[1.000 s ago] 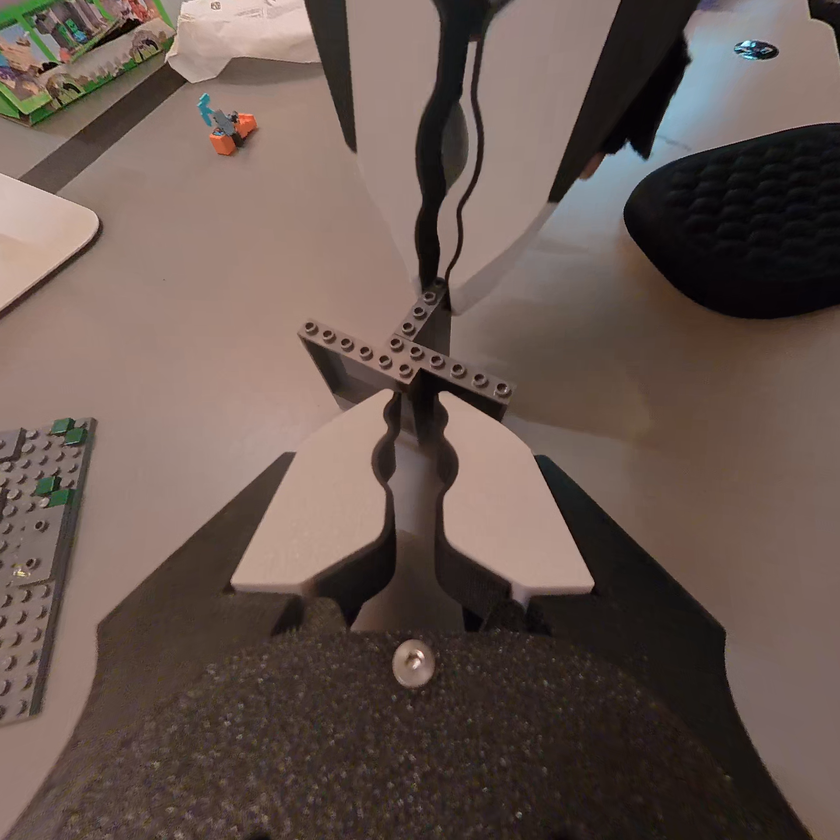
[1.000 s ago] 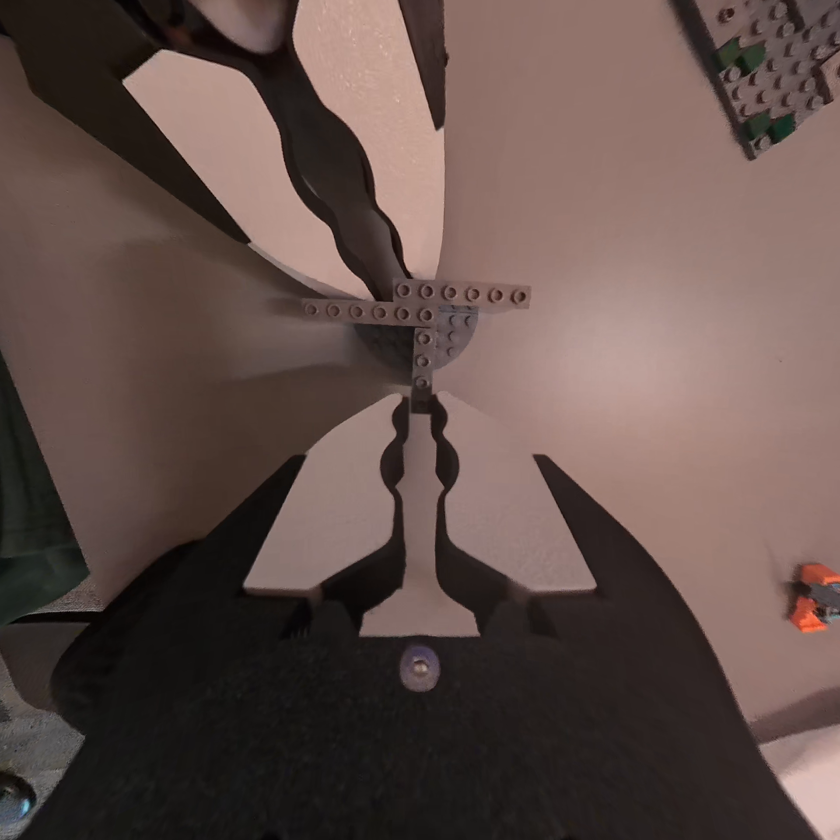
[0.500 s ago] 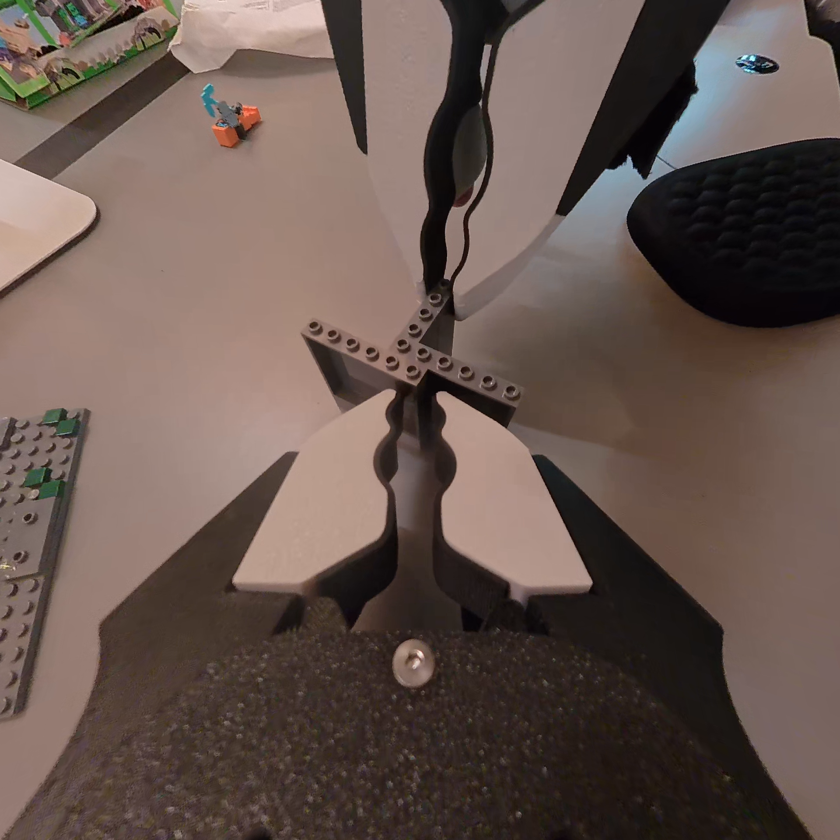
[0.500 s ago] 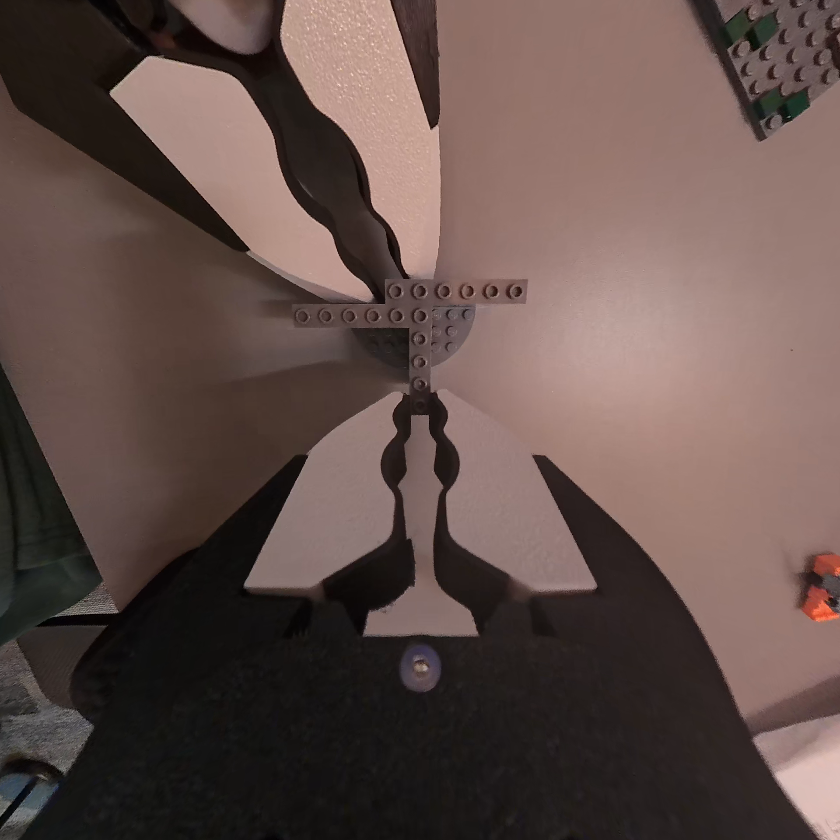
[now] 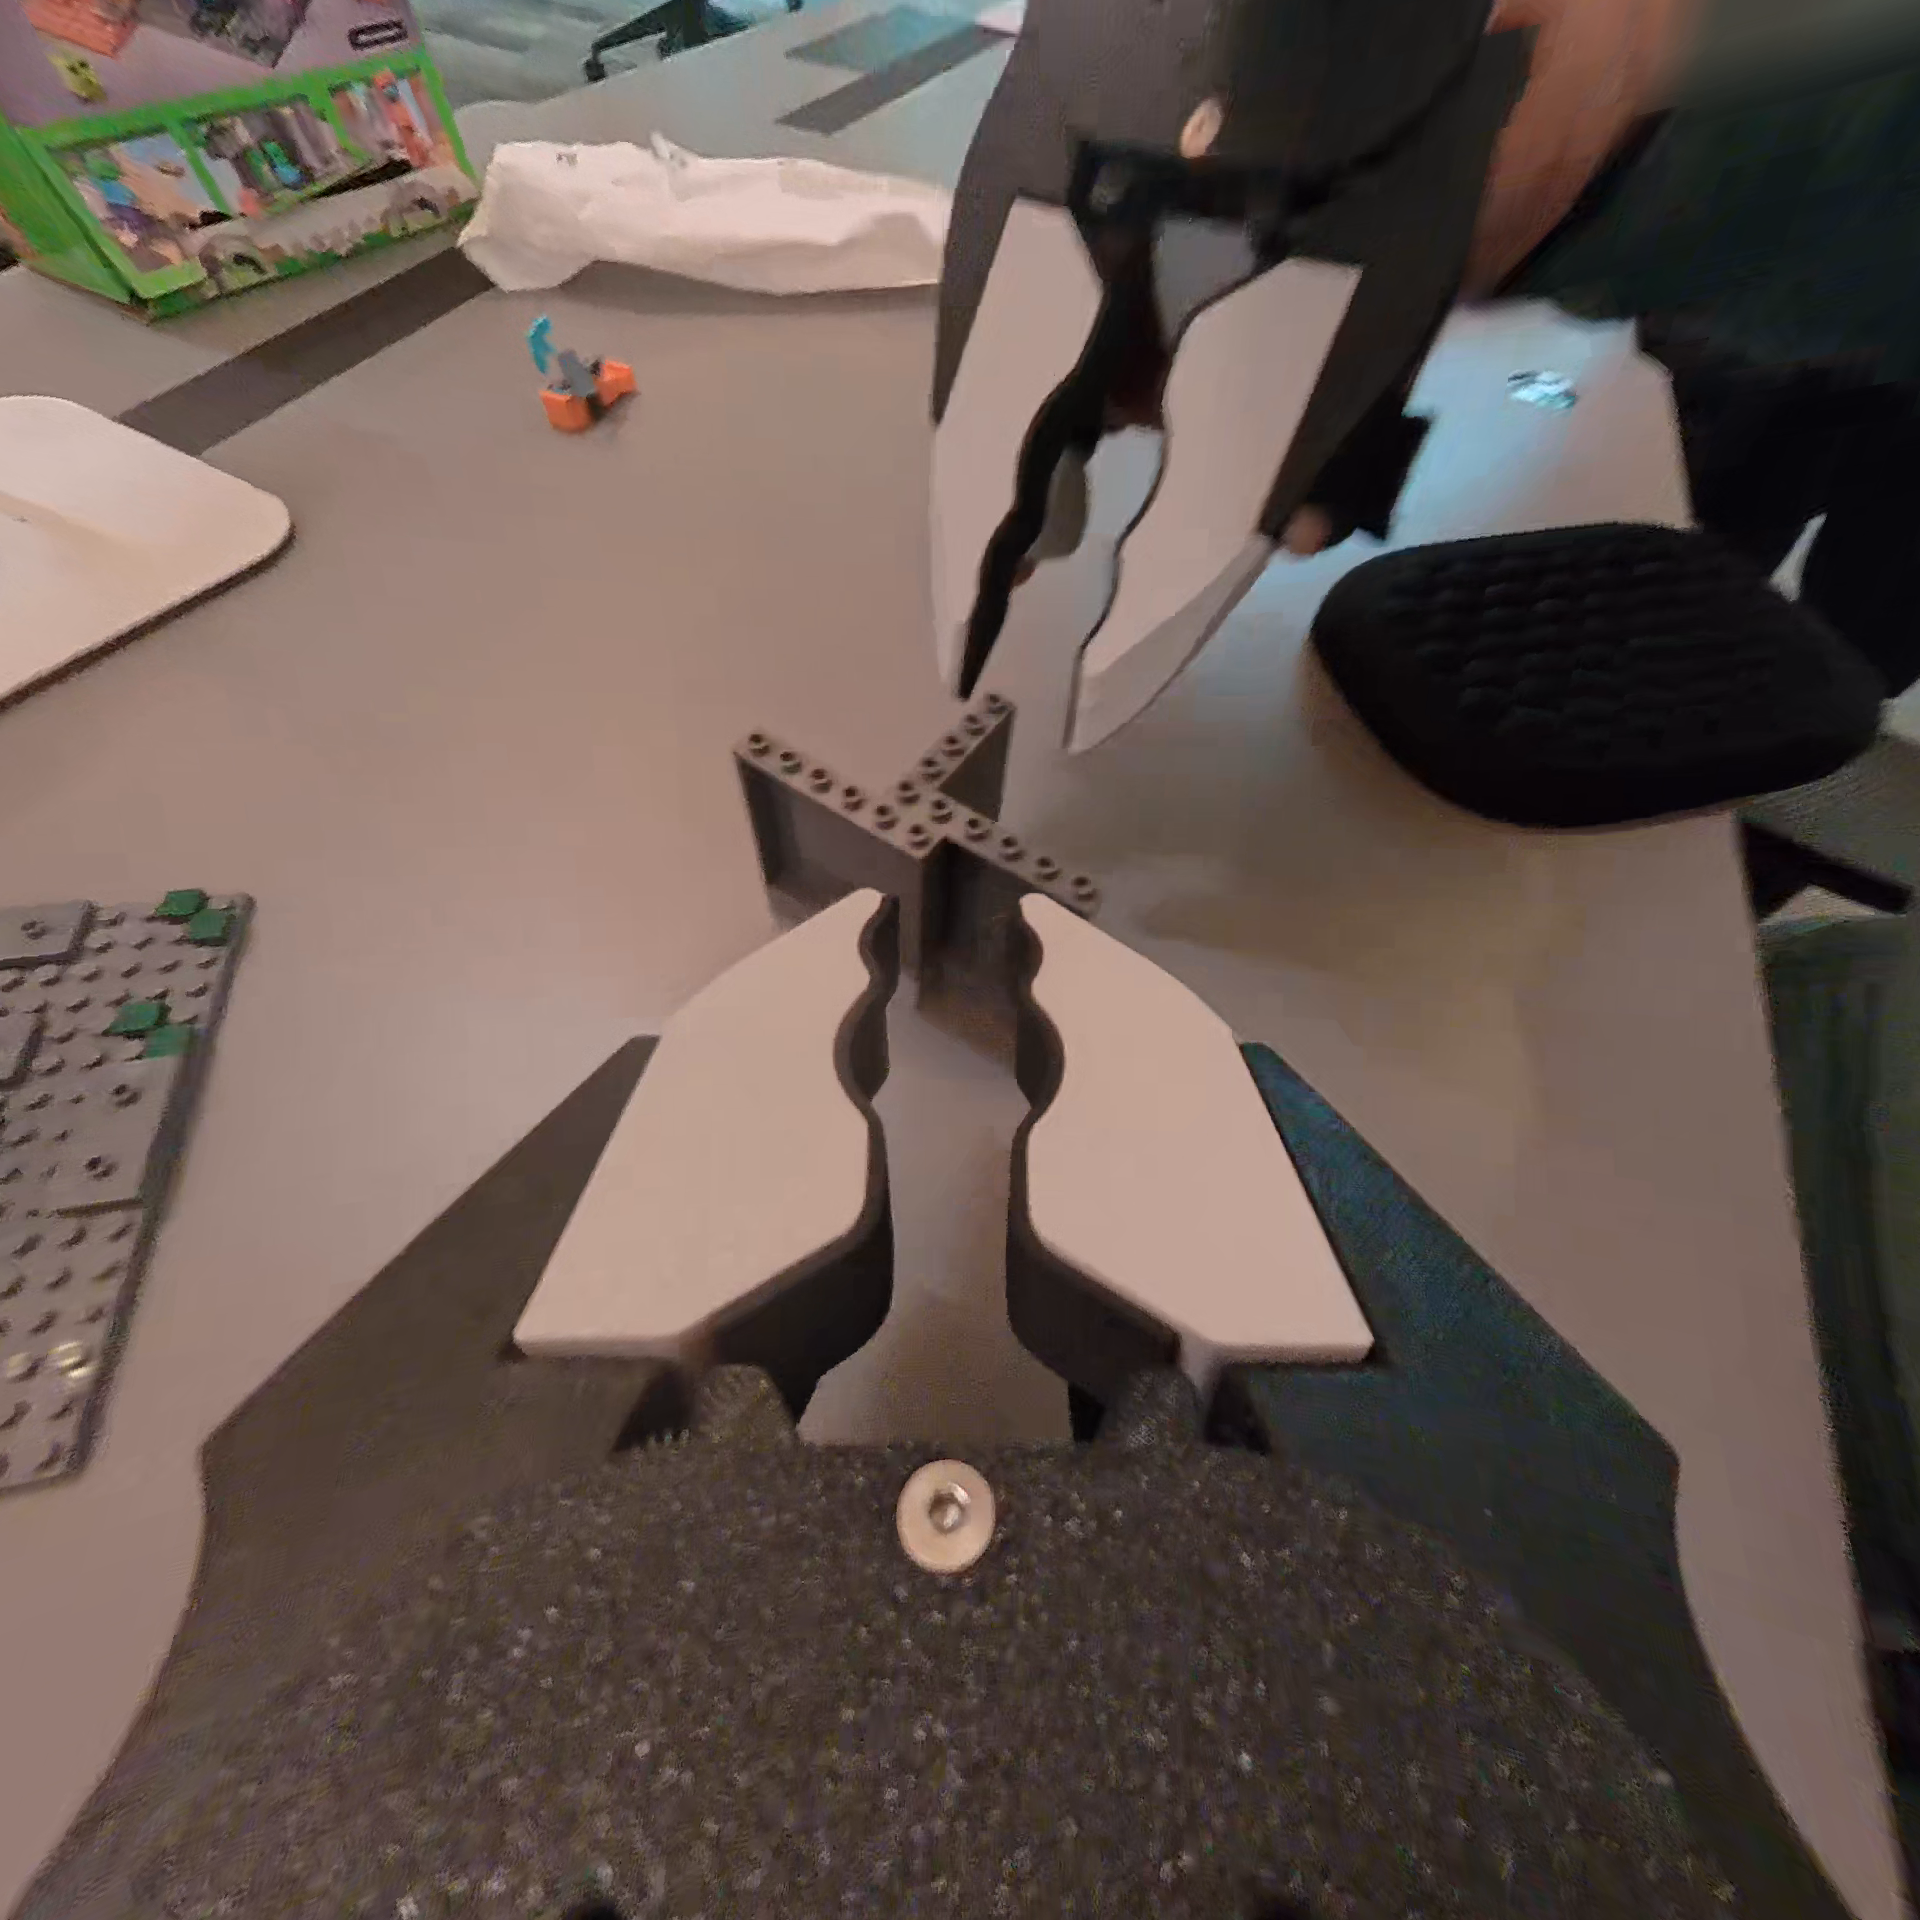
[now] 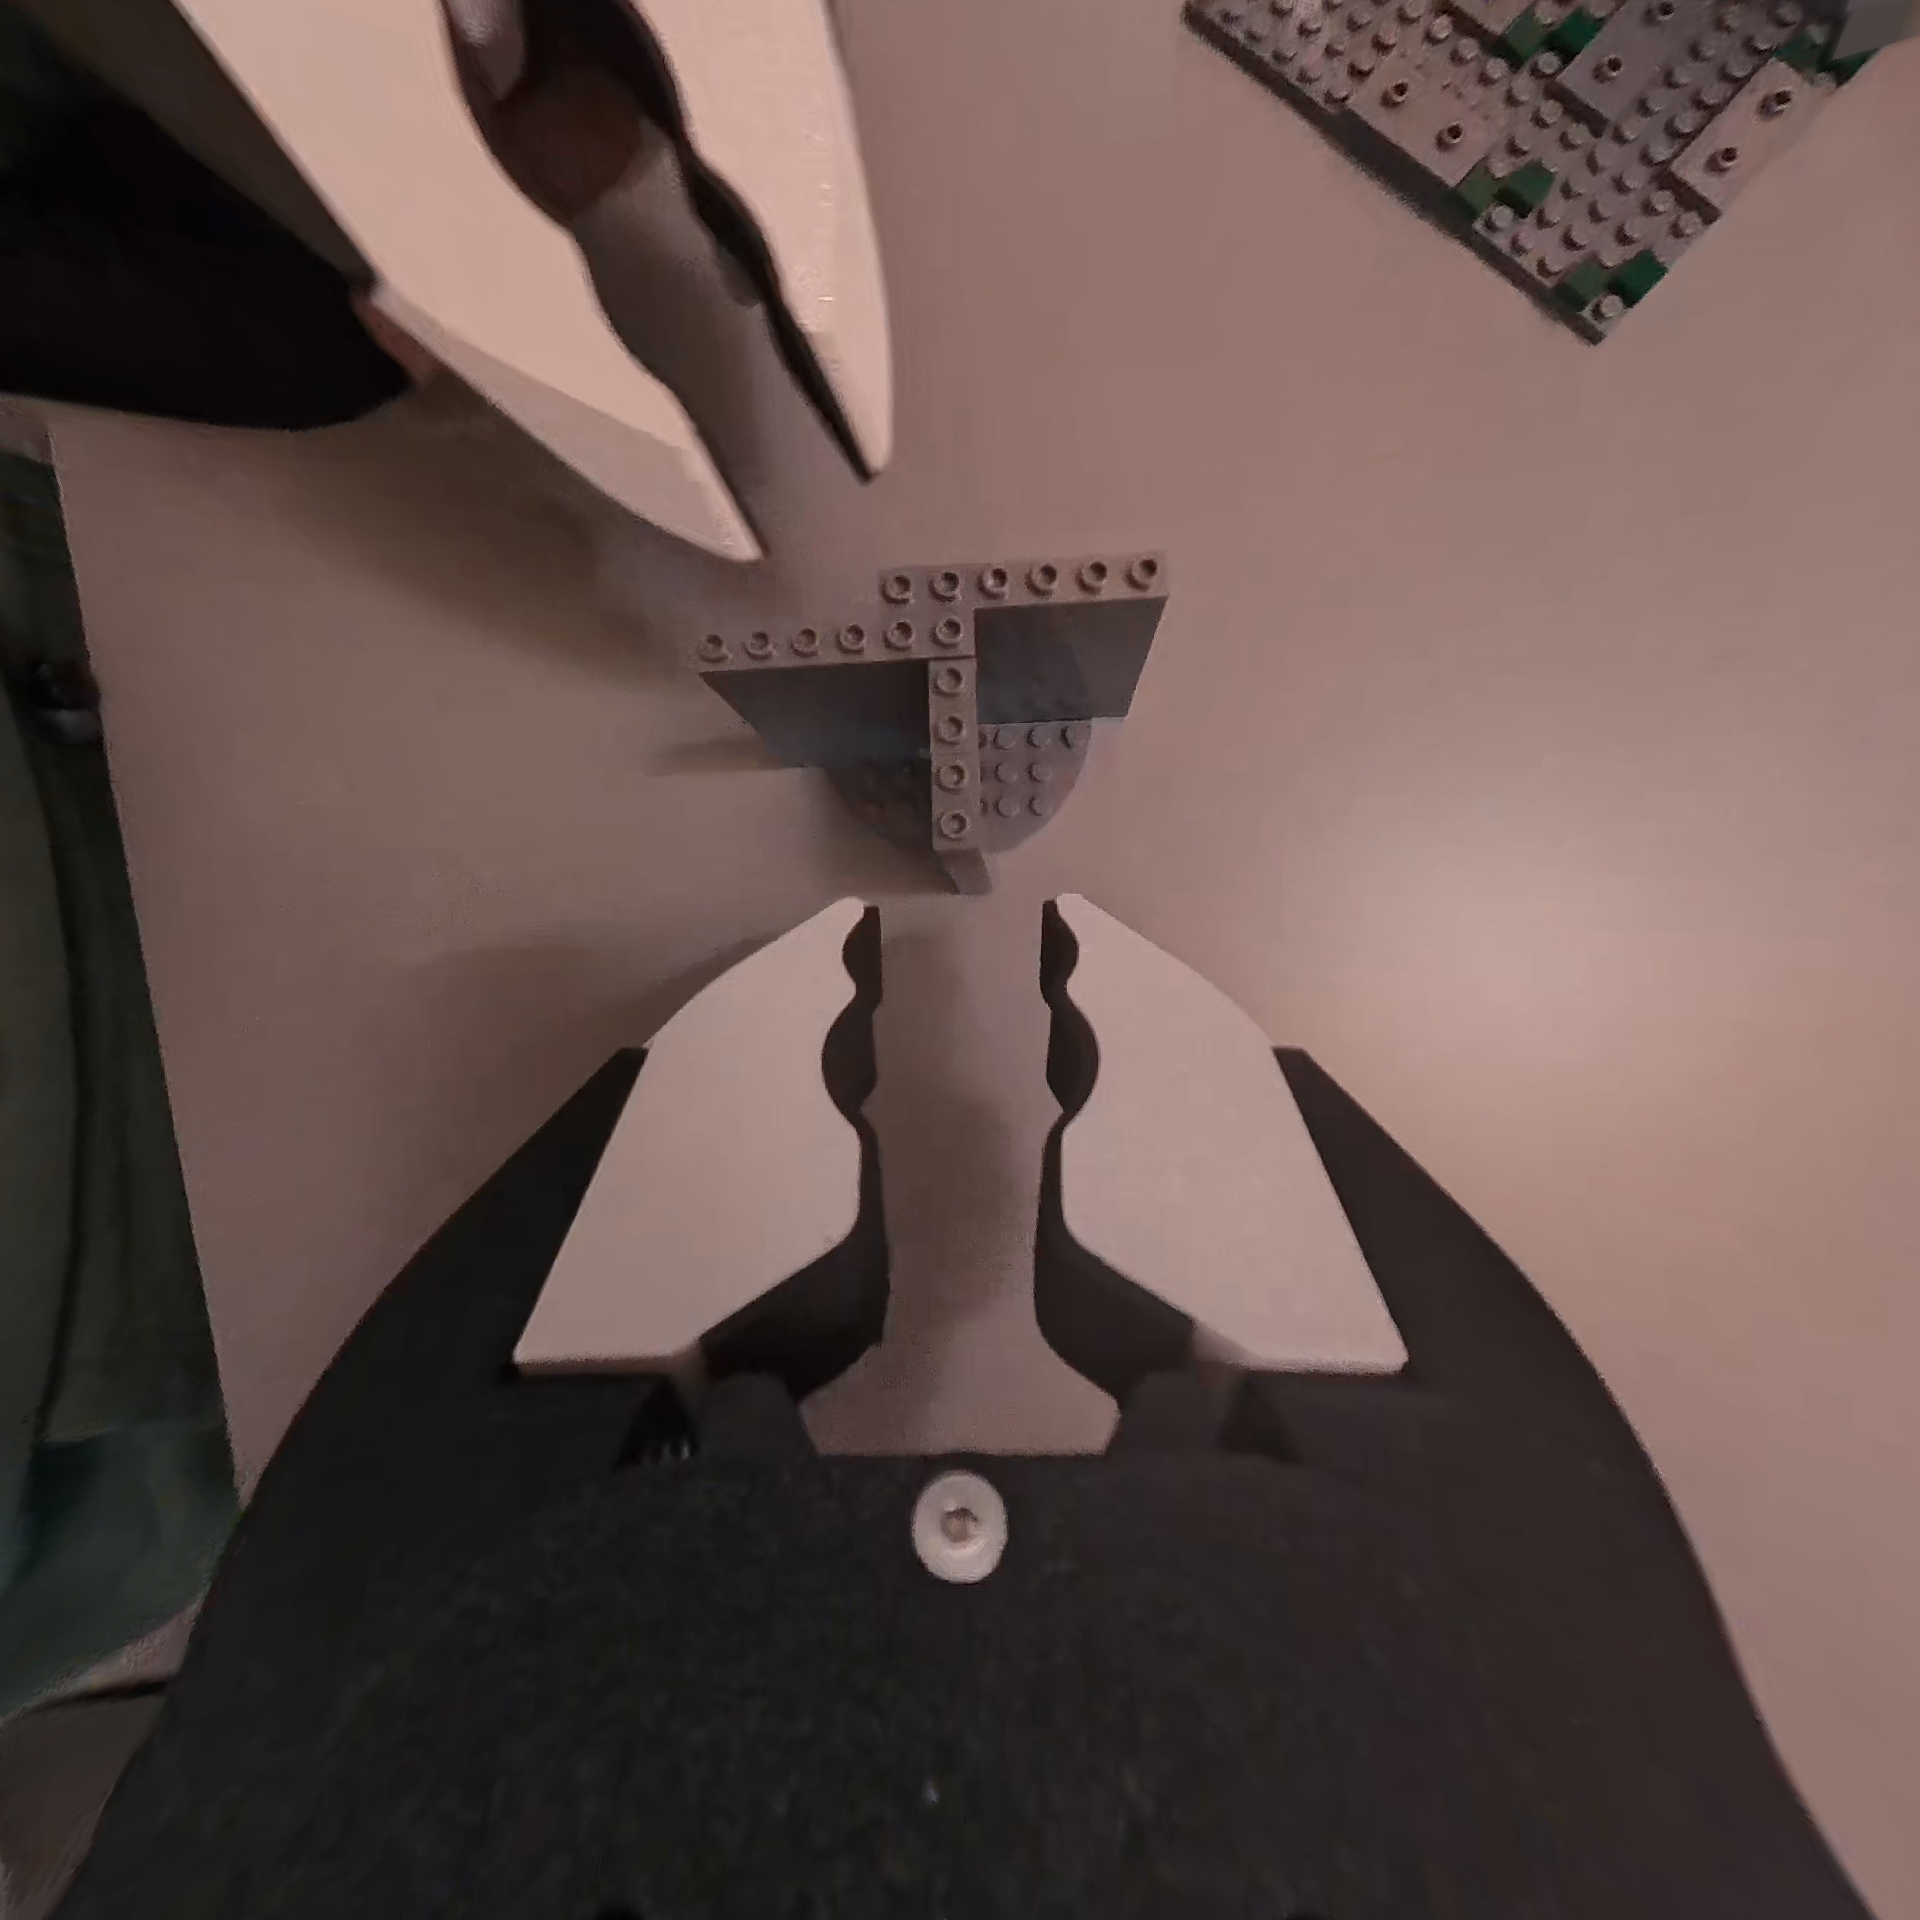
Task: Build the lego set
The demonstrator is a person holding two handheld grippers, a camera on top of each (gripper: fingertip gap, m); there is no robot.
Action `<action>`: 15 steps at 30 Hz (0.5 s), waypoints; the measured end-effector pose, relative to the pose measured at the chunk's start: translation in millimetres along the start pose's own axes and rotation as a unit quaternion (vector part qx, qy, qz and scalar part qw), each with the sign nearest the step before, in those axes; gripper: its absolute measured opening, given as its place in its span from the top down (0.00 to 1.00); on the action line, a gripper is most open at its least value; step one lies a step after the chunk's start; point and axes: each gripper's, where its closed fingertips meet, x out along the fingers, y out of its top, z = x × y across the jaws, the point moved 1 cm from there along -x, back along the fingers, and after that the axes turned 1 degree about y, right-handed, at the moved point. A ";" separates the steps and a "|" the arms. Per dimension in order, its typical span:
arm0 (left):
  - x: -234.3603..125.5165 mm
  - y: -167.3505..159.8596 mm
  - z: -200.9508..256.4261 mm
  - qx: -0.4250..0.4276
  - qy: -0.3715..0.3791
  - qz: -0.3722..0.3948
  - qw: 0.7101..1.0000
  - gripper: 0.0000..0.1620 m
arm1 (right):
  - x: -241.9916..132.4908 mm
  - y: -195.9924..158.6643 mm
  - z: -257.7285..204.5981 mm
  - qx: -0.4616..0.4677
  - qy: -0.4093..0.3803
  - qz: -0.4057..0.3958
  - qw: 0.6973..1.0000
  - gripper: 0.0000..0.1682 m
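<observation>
A grey lego assembly of upright wall pieces forming a cross stands on the table on a half-round plate. It also shows in the right wrist view. My left gripper is open, its tips on either side of the near wall end, and holds nothing. From the right wrist view the left gripper sits just clear of the assembly. My right gripper is open and empty, just short of the other wall end; it also shows in the left wrist view.
A grey baseplate with green tiles lies to the left, also seen in the right wrist view. A green box, white bag, small orange build and white tray lie behind. A black cushion is at right. My hands' fingertips stand some 7 cm from each other. The grey baseplate is about 20 cm from both grippers' fingertips. The right camera catches it too, in the right wrist view.
Both grippers have opened and let go of the grey assembly. Both have drawn back a little, the right one more. The assembly stays standing on the table.
</observation>
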 end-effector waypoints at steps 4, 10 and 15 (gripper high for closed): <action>6.3 0.7 16.7 0.013 -0.013 -0.014 1.000 0.87 | 16.6 0.0 0.2 0.014 -0.009 0.049 0.999 0.83; 3.4 3.9 29.0 0.028 -0.007 -0.026 0.999 0.84 | 27.6 -2.6 -2.9 0.045 -0.044 0.051 0.997 0.95; -2.1 5.1 24.8 0.024 0.030 -0.018 0.999 0.81 | 22.0 -7.6 7.5 0.130 -0.130 0.060 0.981 0.96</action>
